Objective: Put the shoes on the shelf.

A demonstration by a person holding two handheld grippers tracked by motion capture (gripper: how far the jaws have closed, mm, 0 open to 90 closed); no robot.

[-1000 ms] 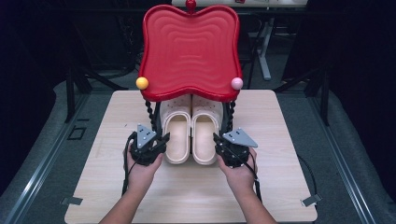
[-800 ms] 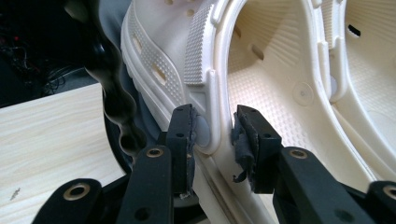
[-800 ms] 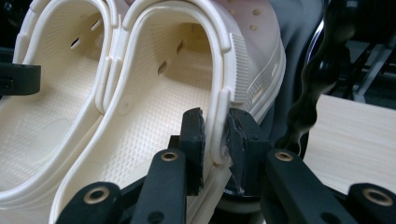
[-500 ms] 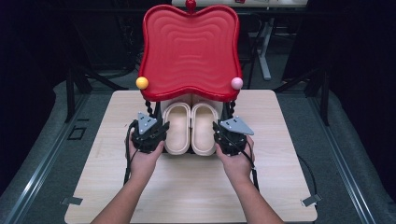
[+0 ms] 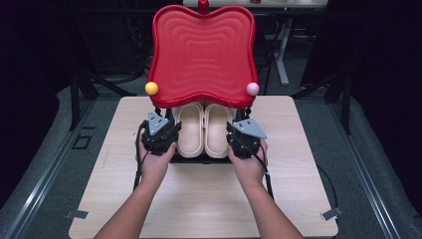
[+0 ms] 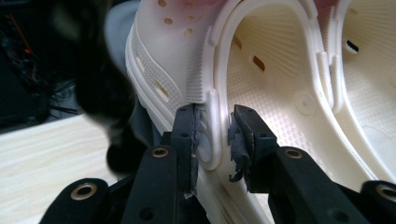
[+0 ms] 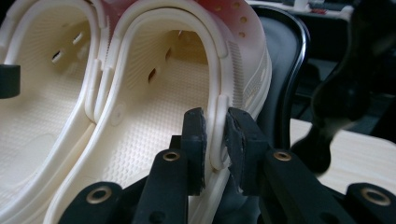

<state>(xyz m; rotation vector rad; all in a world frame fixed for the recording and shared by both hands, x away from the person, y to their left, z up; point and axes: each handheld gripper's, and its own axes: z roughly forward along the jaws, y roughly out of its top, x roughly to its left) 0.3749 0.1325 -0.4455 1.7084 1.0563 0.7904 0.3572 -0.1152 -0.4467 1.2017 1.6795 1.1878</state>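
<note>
At the left of the light wooden bench (image 5: pixel 109 199), the left tool (image 5: pixel 160 133) has its jaws straddling the outer rim of the left cream clog (image 5: pixel 189 130), one jaw against the rim, the other a little off it. The right cream clog (image 5: pixel 218 129) lies touching beside it, both on a black stand (image 7: pixel 285 70) beneath a tilted red tray (image 5: pixel 201 55). The right tool (image 5: pixel 243 137) is closed on the right clog's outer rim.
</note>
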